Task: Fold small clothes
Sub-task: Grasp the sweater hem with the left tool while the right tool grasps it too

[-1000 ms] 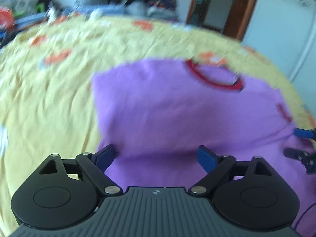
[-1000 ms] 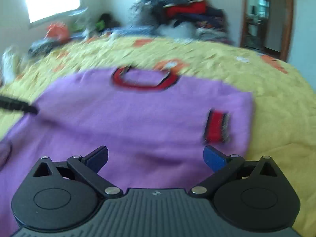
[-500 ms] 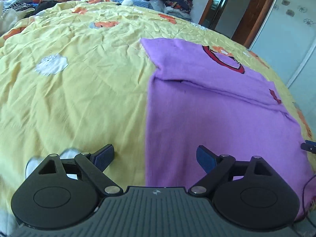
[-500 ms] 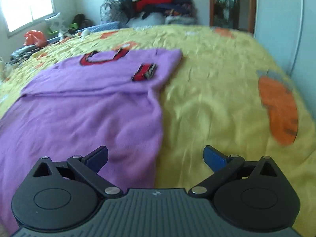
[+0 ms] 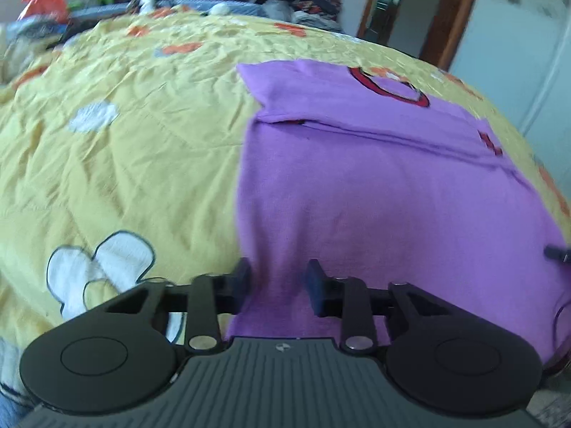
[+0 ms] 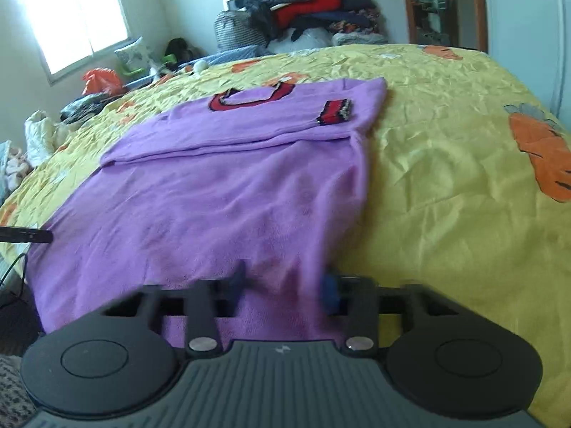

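Sweater point(image 5: 374, 192): purple knit, lying flat on the yellow bedspread point(image 5: 125, 135), collar away from the person, hem at the near edge of the bed.
Step in hand: taking hold of the two hem corners, most likely to carry the lower half up over the upper.
Left gripper point(image 5: 278, 281): jaws closing, the left hem corner between them; the pads do not look to be pressing yet.
Right gripper point(image 6: 285, 285): jaws closing over the right hem corner; blurred, so contact is uncertain.
Doing it well: catch both layers of the hem, lift both corners evenly, keep the hem taut between the hands, lay it square to the shoulders.
Look: sleeves already folded inward, one striped red cuff point(image 6: 335, 112) lying on the chest; red collar band point(image 6: 249, 98); soft, slightly fuzzy cloth, few wrinkles.
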{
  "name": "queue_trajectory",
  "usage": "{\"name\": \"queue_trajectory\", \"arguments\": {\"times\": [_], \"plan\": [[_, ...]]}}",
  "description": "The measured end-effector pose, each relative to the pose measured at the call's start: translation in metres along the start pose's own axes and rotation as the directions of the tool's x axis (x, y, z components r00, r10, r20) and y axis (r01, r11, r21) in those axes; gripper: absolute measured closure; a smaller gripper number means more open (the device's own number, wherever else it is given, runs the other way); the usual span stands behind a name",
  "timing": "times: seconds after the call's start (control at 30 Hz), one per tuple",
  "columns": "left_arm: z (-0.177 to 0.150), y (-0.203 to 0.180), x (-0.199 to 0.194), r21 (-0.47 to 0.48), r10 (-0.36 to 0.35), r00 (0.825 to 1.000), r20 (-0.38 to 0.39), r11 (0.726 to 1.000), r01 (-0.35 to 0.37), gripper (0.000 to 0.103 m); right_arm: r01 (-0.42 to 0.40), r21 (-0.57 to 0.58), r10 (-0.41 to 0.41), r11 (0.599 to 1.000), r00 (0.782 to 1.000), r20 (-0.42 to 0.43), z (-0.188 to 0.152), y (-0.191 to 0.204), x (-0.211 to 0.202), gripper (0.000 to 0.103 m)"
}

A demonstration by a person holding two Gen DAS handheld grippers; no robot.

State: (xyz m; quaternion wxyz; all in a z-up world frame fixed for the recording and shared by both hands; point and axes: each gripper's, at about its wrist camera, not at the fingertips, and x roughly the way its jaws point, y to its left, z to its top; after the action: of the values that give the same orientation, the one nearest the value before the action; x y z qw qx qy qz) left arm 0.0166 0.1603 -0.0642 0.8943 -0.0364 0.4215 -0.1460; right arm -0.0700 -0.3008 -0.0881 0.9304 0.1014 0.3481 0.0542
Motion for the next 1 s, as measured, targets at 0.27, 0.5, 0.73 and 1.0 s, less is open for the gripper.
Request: {"name": "queue_trajectory", "arguments": {"times": [0.27, 0.5, 0.73, 1.0], "plan": [[0.01, 0.024, 0.0, -0.144, -0.1, 0.995, 0.02, 0.984, 0.101, 0.1, -0.023, -0.017, 0.024, 1.0, 0.996, 0.083, 0.01, 0.007, -0.004, 0.097], [0.052, 0.028, 0.012, -0.13, -0.125, 0.987, 0.097, 0.982, 0.138, 0.103, -0.025, -0.044, 0.031, 0.999, 0.989, 0.142, 0.049, -0.004, 0.01, 0.098], [0.093, 0.038, 0.02, -0.121, -0.128, 0.987, 0.102, 0.983, 0.14, 0.103, 0.04, -0.012, -0.039, 0.999, 0.993, 0.109, 0.066, -0.025, 0.025, 0.099], [0.045, 0.036, 0.023, -0.045, -0.086, 0.992, -0.09, 0.996, 0.082, 0.015, -0.064, 0.136, 0.055, 0.989, 0.996, 0.065, 0.031, -0.046, 0.015, 0.098]]}}
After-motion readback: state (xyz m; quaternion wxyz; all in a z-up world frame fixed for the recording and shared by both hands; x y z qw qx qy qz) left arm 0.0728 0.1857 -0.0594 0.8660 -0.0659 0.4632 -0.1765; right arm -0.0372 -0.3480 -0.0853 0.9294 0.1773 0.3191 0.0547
